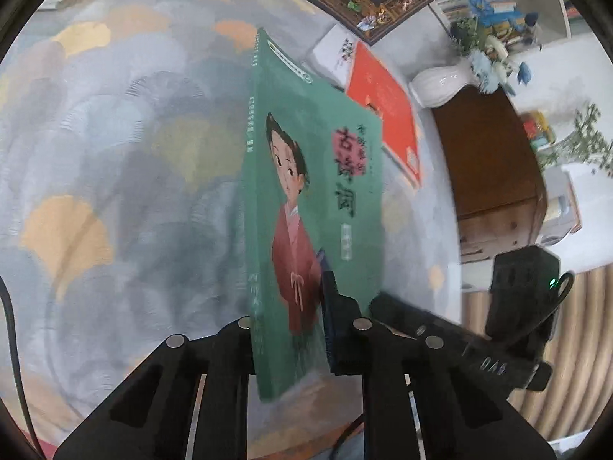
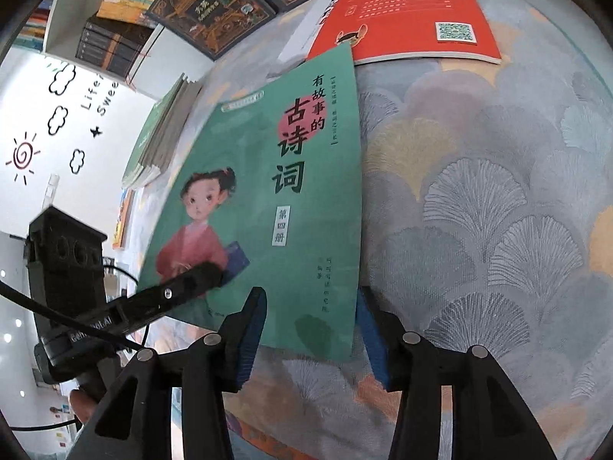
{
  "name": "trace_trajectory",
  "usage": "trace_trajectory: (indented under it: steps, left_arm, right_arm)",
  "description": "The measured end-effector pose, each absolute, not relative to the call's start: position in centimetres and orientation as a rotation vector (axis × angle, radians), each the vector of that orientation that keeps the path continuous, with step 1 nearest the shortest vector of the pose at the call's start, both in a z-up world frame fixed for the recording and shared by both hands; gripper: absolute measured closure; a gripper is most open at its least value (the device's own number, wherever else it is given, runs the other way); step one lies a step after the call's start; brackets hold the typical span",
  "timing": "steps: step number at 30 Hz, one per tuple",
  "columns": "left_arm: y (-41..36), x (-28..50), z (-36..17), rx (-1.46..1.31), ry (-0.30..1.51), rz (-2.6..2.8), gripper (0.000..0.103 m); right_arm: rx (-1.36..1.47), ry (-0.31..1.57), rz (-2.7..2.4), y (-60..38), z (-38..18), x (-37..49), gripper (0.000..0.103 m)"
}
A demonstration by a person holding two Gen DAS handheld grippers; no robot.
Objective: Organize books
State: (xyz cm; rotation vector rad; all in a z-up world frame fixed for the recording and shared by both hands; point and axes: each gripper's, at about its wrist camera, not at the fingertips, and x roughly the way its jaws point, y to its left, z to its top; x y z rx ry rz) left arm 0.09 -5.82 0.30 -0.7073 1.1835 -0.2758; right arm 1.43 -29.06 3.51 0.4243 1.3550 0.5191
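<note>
One thin green paperback book (image 2: pixel 268 191), with a cartoon child in a red robe and dark Chinese title characters on its cover, is the item in hand. It should handle as light and flexible; the cover already bows in the right wrist view, so it will likely sag if held by one corner. The left tool (image 1: pixel 291 329) is clamped together on the book's lower edge near the spine, holding it tilted above the grey-blue fan-patterned carpet (image 2: pixel 498 211). The right tool (image 2: pixel 310 329) stands apart, its blue pads either side of the book's lower right corner at the bottom centre of that frame, not pressing. A grip close to the spine gives the stiffest hold. An orange-red softcover book (image 2: pixel 402 11) lies flat at upper right.
</note>
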Motion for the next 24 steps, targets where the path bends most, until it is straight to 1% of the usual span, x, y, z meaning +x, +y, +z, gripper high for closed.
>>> trace_trajectory:
  steps: [3,5,9,11,13,15,17,19,20,21,24]
  left_arm:
    - [-5.1,0.2,0.9,-0.837,1.156,-0.332,0.093]
    - [-4.8,0.3,1.2,-0.931,1.145,-0.371,0.093]
    - [-4.5,0.3,1.5,-1.012,1.146,-0.407,0.093]
    - [-4.3,0.2,1.3,-1.044,1.151,-0.417,0.093]
    - [-4.0,0.0,1.1,-1.089,1.152,-0.440,0.093]
    - [-3.8,-0.3,0.7,-1.149,1.148,-0.454,0.093]
    - [-3.6,-0.1,0.1,-1.193,1.153,-0.460,0.093]
    - [-3.4,-0.4,-0.3,-1.187,1.170,-0.444,0.093]
    - [-3.4,-0.3,-0.4,-1.171,1.180,-0.430,0.093]
    - [-3.4,-0.4,-0.5,-1.141,1.196,-0.409,0.093]
    - [-3.5,-0.6,-0.3,-0.993,1.244,-0.338,0.091]
  right_arm:
    - [0.499,1.387,0.543,-30.0,3.1,1.4,0.054]
    - [0.618,1.402,0.562,-31.3,2.5,1.3,0.050]
    - [0.738,1.412,0.592,-32.3,1.9,1.9,0.048]
    - [0.750,1.404,0.619,-31.9,2.0,2.2,0.043]
    - [0.771,1.400,0.640,-31.3,1.7,2.7,0.031]
    - [0.858,1.401,0.674,-30.9,0.8,3.6,0.030]
    - [0.926,1.407,0.689,-30.5,0.0,4.2,0.036]
    - [0.929,1.392,0.709,-30.0,0.5,4.0,0.060]
    - [0.898,1.385,0.709,-29.7,1.1,3.8,0.063]
    - [0.850,1.372,0.700,-29.6,1.7,3.5,0.071]
    - [0.637,1.334,0.661,-28.3,3.7,3.0,0.079]
